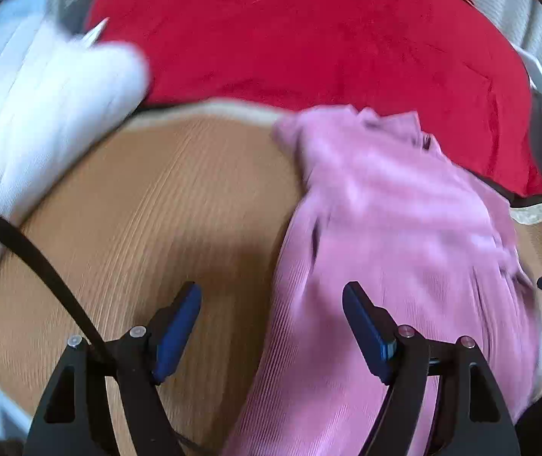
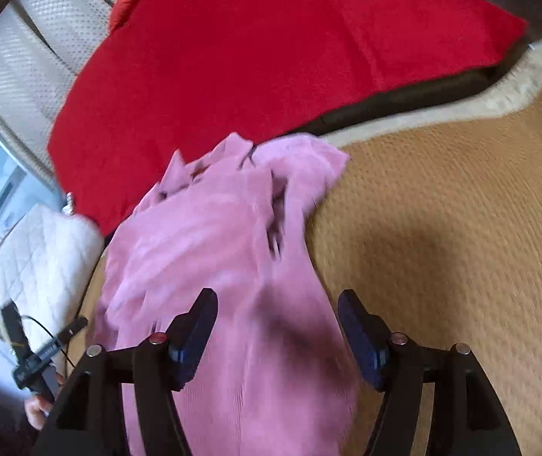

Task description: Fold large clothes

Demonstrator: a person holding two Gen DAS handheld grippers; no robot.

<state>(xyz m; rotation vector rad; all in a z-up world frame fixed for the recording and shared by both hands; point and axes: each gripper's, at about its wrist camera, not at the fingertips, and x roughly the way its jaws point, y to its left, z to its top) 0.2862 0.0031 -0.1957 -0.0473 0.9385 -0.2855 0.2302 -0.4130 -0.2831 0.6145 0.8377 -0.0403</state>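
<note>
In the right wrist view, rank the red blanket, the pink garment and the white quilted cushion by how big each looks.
1. red blanket, though it runs off frame.
2. pink garment, close behind; it lies nearer the camera, so the gap is unsure.
3. white quilted cushion, clearly smallest.

Red blanket [image 1: 309, 38], tan mat [image 2: 461, 228], white quilt [image 2: 43, 258]

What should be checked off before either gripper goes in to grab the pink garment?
1. Left gripper open with nothing between its fingers: ok.
2. Right gripper open with nothing between its fingers: ok.
3. Pink garment spread flat on the woven mat: not ok, bunched and creased.
4. Garment clear of the red blanket: not ok, its far end overlaps it.
5. Sleeves and hem located: cannot tell, motion blur.
</note>
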